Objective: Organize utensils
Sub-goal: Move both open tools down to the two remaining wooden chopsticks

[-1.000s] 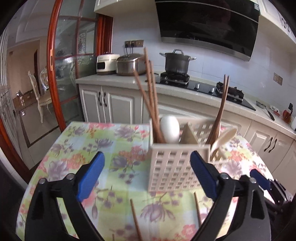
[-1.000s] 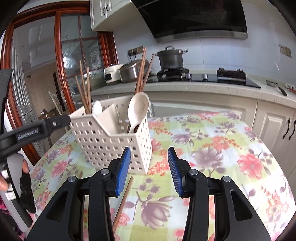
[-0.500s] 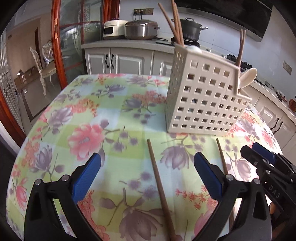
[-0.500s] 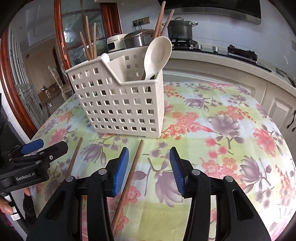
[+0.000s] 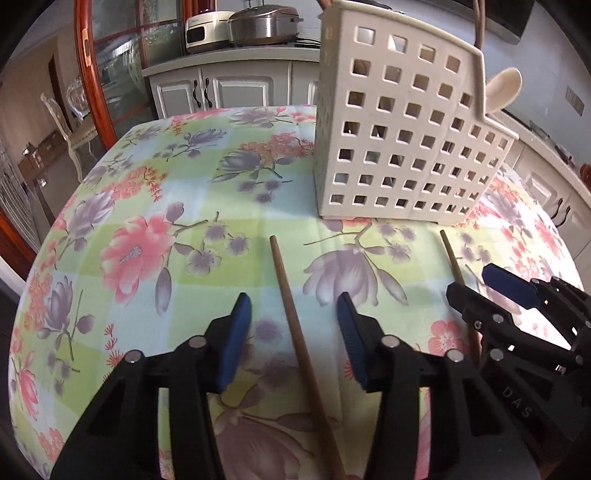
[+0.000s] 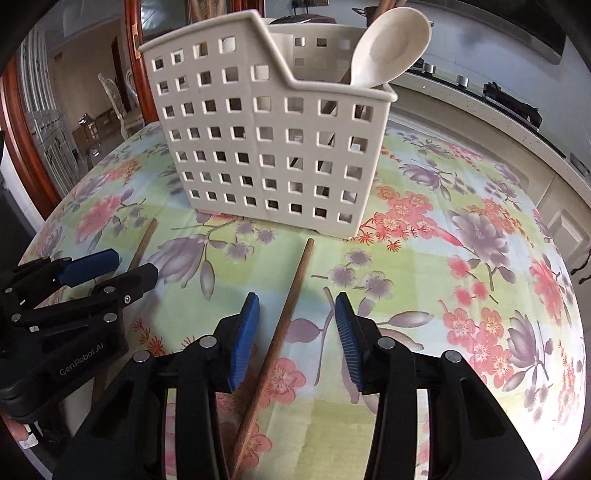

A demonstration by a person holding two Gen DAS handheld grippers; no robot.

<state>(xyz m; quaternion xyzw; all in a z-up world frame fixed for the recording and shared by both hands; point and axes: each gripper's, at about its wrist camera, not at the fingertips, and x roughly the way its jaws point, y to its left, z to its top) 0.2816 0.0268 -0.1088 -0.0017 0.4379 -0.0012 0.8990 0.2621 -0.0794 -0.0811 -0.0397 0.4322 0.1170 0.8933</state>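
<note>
Two wooden chopsticks lie on the flowered tablecloth (image 5: 147, 221) in front of a white perforated utensil caddy (image 5: 399, 147) (image 6: 273, 147). The caddy holds a white spoon (image 6: 388, 44) and upright chopsticks. My left gripper (image 5: 294, 314) straddles one chopstick (image 5: 280, 273); its jaws are closing and the blue pads stand clear of the wood. My right gripper (image 6: 297, 310) straddles the other chopstick (image 6: 295, 277) in the same way, jaws closing, pads apart from it. Each gripper shows in the other's view, the right gripper (image 5: 480, 286) and the left gripper (image 6: 131, 264), low over the cloth.
The round table's edge curves close on the left and right. Behind it runs a kitchen counter with white cabinets (image 5: 229, 88), a rice cooker (image 5: 205, 27), a steel pot (image 5: 264, 24) and a gas hob (image 6: 509, 103). A red-framed glass door (image 5: 85, 66) stands at the left.
Both grippers have sunk toward the table and tipped downward, so the chopsticks now lie between their fingers. The left jaws have narrowed a lot, the right jaws a little.
</note>
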